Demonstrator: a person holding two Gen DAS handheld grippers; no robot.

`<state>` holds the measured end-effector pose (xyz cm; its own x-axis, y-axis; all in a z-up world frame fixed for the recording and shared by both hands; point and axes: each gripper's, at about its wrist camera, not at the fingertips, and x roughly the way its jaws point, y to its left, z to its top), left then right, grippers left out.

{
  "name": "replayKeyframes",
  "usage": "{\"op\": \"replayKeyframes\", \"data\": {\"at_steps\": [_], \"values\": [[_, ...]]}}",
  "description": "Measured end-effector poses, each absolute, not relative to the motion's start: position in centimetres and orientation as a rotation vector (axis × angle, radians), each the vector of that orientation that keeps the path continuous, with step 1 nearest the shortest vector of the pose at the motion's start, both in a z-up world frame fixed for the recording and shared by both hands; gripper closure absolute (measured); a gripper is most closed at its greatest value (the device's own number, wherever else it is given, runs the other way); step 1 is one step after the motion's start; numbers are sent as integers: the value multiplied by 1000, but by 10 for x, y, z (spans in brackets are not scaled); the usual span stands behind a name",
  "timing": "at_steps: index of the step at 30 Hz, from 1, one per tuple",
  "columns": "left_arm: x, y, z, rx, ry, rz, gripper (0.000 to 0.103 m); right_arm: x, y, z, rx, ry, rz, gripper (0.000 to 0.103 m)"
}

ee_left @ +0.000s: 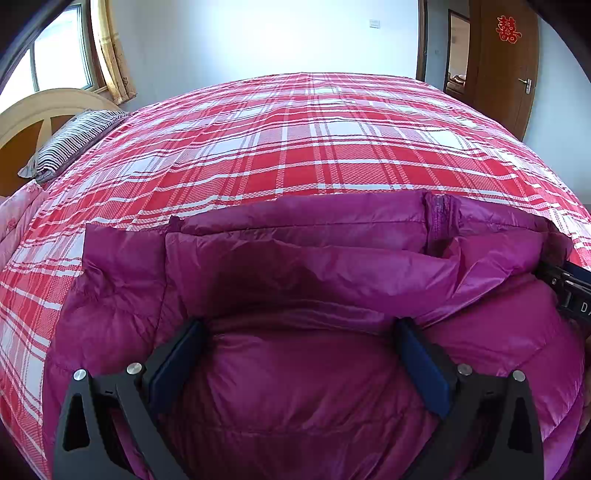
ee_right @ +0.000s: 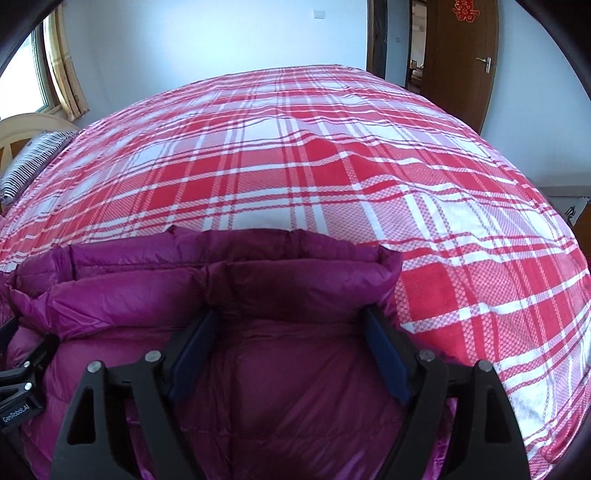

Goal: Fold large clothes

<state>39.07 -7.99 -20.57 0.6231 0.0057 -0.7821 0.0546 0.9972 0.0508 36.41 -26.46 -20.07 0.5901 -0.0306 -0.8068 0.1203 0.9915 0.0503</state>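
We are in a bedroom with pale blue-white walls, a brown wooden door [ee_left: 506, 66] bearing a red paper ornament [ee_left: 508, 28], and a window [ee_left: 55, 51] hung with a yellowish patterned curtain [ee_left: 110, 51]. A wide bed fills both views, covered by a red-and-white plaid bedspread [ee_left: 295, 147] with a fine woven check in its red bands. Far ahead of our left gripper and off to its left, a striped pillow [ee_left: 70, 144] leans by the curved cream headboard [ee_left: 33, 114].

The magenta down jacket [ee_left: 314, 369] lies on the near part of the bed, directly beneath and ahead of both grippers. Its shell is thin, glossy and finely wrinkled, quilted into puffy horizontal channels. A folded layer forms a rounded ridge just beyond the fingertips, and a zipper seam [ee_left: 439, 221] runs up ahead of our left gripper, a little to its right.

Our left gripper [ee_left: 301, 328] stands with its black jaws spread wide, its blue-padded fingers [ee_left: 421, 362] resting against the jacket's surface with only flat fabric between them, nothing pinched. Our right gripper [ee_right: 291, 314] is likewise spread, its pads [ee_right: 192, 350] apart over the puffy cloth. The right gripper's body shows at the right edge of the left view, close beside.
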Motion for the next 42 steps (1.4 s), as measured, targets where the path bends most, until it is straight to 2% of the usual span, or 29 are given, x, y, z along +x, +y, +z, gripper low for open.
{"op": "replayKeyframes", "data": {"at_steps": [35, 38, 42], "values": [[391, -79, -204, 69, 912, -42, 1, 365, -264, -202, 89, 936, -104, 17], [376, -69, -185, 43, 913, -93, 1, 364, -266, -203, 96, 930, -100, 16], [321, -30, -130, 12, 748, -153, 1, 364, -265, -203, 94, 930, -103, 16]]}}
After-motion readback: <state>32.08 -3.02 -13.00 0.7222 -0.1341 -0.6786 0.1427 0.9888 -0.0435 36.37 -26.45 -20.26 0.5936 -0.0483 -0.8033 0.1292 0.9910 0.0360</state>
